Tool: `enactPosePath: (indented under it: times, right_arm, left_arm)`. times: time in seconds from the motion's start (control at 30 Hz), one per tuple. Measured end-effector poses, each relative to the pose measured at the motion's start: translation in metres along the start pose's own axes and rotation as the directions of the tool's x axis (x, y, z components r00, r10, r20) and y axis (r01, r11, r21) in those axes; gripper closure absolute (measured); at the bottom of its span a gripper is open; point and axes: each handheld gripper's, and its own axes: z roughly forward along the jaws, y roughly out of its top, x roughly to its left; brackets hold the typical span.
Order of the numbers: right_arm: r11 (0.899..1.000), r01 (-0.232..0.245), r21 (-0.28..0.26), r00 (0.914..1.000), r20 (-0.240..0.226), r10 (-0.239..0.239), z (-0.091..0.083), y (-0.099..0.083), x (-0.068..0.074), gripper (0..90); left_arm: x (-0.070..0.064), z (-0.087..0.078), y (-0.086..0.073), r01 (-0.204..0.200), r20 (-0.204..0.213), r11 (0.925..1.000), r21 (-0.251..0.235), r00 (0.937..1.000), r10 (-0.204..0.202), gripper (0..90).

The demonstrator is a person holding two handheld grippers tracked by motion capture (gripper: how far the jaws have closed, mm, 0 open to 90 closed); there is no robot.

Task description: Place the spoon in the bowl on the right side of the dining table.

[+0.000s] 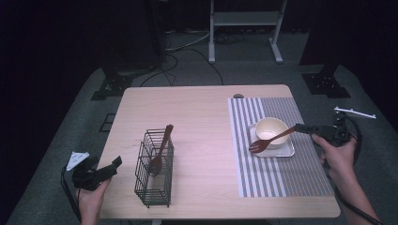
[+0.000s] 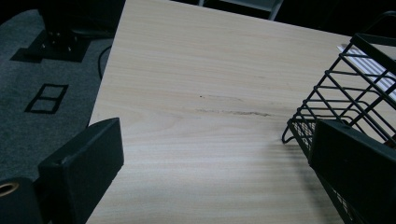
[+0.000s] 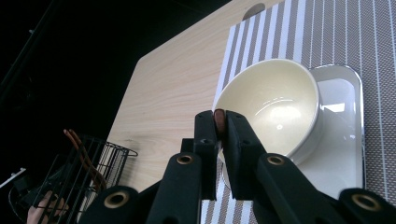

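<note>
Wooden fork (image 1: 271, 140) clamped by its handle tip in the closed jaws of the right gripper (image 1: 300, 128), its long axis slanting down-left so the tines hang over the tray (image 1: 287, 151) beside the bowl (image 1: 271, 129), while the left gripper (image 1: 111, 167) waits open near the wire basket (image 1: 154, 187).

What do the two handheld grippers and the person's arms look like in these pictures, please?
Both grippers are black. The left gripper carries a pale grey three-cornered plate and trails a black cable; its fingers are broad flat blocks. The right gripper has a white bar behind it and a black cable; its fingers show brass-coloured rivets. The forearms are bare, with no sleeves in sight.
</note>
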Motion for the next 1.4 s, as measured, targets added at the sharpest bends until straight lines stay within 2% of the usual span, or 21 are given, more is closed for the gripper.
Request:
enactPosePath:
  times: [0.33, 0.87, 1.4]
  right_arm:
    - [0.999, -0.006, -0.037, 0.9998, 0.021, 0.007, -0.011, 0.006, -0.002, 83.1]
    - [0.995, -0.040, -0.087, 0.9987, 0.027, 0.042, -0.024, 0.011, -0.009, 83.1]
    - [0.987, -0.070, -0.142, 0.9956, 0.051, 0.078, -0.035, 0.012, -0.026, 83.2]
  left_arm:
    - [0.000, 0.000, 0.000, 0.001, 0.000, 1.0000, 0.000, 1.0000, -0.001, 2.4]
    - [-0.001, 0.001, 0.000, -0.004, 0.002, 1.0000, 0.001, 1.0000, 0.004, 2.5]
    - [-0.001, 0.000, 0.000, -0.002, 0.000, 1.0000, -0.001, 1.0000, 0.002, 2.4]
